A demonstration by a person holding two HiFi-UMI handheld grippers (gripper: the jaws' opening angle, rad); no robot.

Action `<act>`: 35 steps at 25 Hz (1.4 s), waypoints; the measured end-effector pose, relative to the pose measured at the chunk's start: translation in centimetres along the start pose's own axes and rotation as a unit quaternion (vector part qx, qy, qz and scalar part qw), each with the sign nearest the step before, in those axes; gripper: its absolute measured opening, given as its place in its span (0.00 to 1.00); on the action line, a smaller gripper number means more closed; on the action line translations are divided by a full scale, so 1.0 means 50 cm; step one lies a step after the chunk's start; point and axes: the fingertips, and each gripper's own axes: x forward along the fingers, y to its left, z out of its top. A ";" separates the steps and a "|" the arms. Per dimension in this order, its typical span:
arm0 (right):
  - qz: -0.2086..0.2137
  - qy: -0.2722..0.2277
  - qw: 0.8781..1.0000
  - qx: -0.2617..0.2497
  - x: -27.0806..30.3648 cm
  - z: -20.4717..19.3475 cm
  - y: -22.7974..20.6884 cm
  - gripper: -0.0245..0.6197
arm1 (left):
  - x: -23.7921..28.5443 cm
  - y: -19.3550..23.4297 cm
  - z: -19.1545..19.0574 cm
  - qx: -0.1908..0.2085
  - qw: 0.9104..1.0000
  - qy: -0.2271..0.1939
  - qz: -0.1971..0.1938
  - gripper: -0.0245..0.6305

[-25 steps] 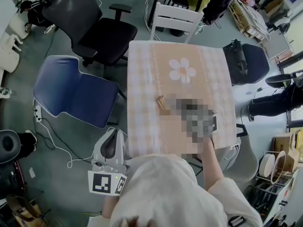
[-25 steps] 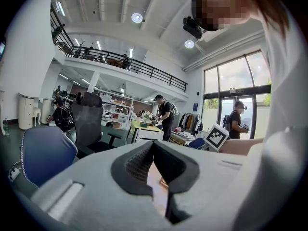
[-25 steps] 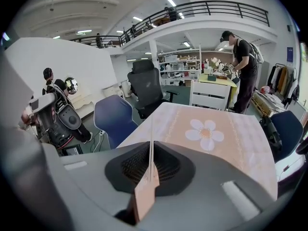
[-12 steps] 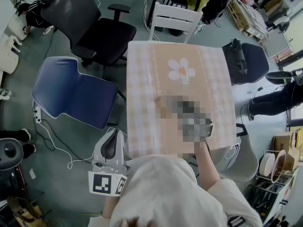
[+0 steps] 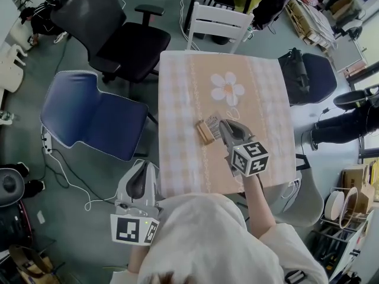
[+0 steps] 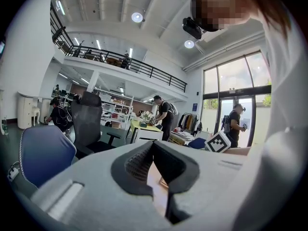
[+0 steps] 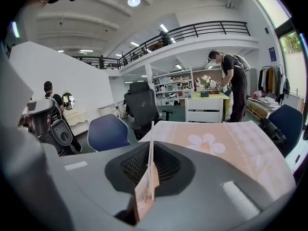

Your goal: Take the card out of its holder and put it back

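We have the card (image 7: 146, 189) out of its holder. The right gripper (image 7: 150, 154) is clamped on it, edge-on between the pads. In the head view it hangs just right of the small wooden card holder (image 5: 205, 132), near the middle of the checked table (image 5: 177, 93). The left gripper (image 6: 153, 147) is closed on nothing, its tips meeting, and it sits off the table's near left edge, well apart from the holder.

So the step in hand, as we judge it, is the return. We should turn the card so its lower edge runs along the holder's slot, which we cannot quite make out from here. Then we bring it down straight, not slanted, since a thin card will likely buckle if it catches the wood. The holder looks light and may slide on the cloth, so we descend slowly and let go only once the card stands by itself
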 end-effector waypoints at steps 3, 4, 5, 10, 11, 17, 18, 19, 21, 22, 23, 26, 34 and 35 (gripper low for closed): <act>0.002 0.004 1.000 -0.004 0.010 -0.002 0.006 0.07 | -0.002 0.002 0.000 0.000 1.000 0.000 0.002 0.04; 0.002 0.005 1.000 -0.006 0.013 -0.003 0.007 0.07 | -0.003 0.003 -0.001 0.000 1.000 0.001 0.003 0.04; 0.001 0.007 1.000 -0.007 0.016 -0.003 0.007 0.07 | -0.004 0.004 -0.002 0.000 1.000 0.002 0.004 0.04; -0.004 0.011 1.000 -0.008 0.022 -0.004 0.000 0.07 | -0.003 0.008 -0.001 0.000 1.000 0.002 0.007 0.04; -0.004 0.011 1.000 -0.008 0.022 -0.004 -0.001 0.07 | -0.003 0.007 -0.001 0.000 1.000 0.002 0.007 0.04; -0.008 0.009 1.000 -0.006 0.023 -0.002 -0.001 0.07 | 0.000 0.002 -0.001 0.000 1.000 0.002 0.002 0.04; -0.009 0.009 1.000 -0.003 0.022 -0.002 -0.003 0.07 | 0.001 0.001 0.000 0.001 1.000 0.003 0.002 0.04; -0.010 0.008 1.000 0.000 0.021 -0.002 -0.005 0.07 | 0.001 0.002 0.000 0.001 1.000 0.003 0.002 0.04; -0.010 0.006 1.000 0.001 0.020 -0.002 -0.005 0.07 | 0.000 0.003 0.000 0.000 1.000 0.003 0.002 0.04; -0.008 0.005 1.000 -0.002 0.021 -0.002 -0.002 0.07 | 0.000 0.004 -0.001 0.000 1.000 0.003 0.003 0.04; -0.007 0.005 1.000 -0.006 0.022 -0.002 0.001 0.07 | 0.001 0.005 -0.001 0.000 1.000 0.004 0.004 0.04; -0.009 0.002 1.000 -0.009 0.021 0.001 0.005 0.07 | 0.003 0.005 -0.002 0.000 1.000 0.003 0.003 0.04; -0.018 -0.005 1.000 -0.002 0.008 0.013 -0.010 0.07 | 0.002 0.005 -0.003 -0.001 1.000 0.003 0.002 0.04; -0.017 -0.004 1.000 -0.003 0.008 0.011 -0.008 0.07 | 0.003 0.005 -0.003 -0.001 1.000 0.003 0.003 0.04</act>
